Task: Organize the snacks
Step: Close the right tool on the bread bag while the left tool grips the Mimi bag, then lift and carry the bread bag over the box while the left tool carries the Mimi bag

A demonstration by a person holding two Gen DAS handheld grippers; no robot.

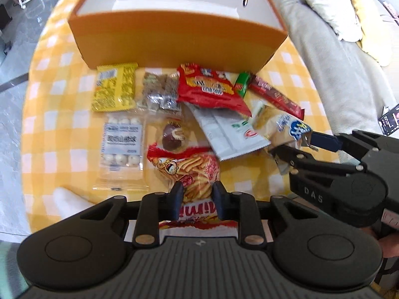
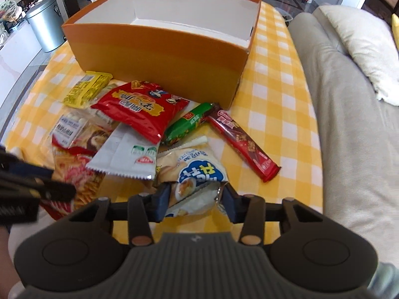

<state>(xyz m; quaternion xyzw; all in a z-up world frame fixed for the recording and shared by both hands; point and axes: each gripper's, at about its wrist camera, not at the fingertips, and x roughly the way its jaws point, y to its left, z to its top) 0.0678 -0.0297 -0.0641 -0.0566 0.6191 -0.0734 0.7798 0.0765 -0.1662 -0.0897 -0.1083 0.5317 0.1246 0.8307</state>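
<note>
The right tool (image 1: pixel 303 141) bears the raised letters "DAS" on its black body. The stick-snack bag (image 1: pixel 197 172) shows "imi" in white on red. Other wrapper print is too blurred to read.

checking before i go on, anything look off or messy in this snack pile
Nothing spilled or torn that I can see. The snacks lie in a loose overlapping heap: the red chip bag lies over the white packet. The orange box looks empty.

snacks (image 1: pixel 189 114): mixed packets, heaped | front of orange box (image 1: pixel 174 37)
</note>
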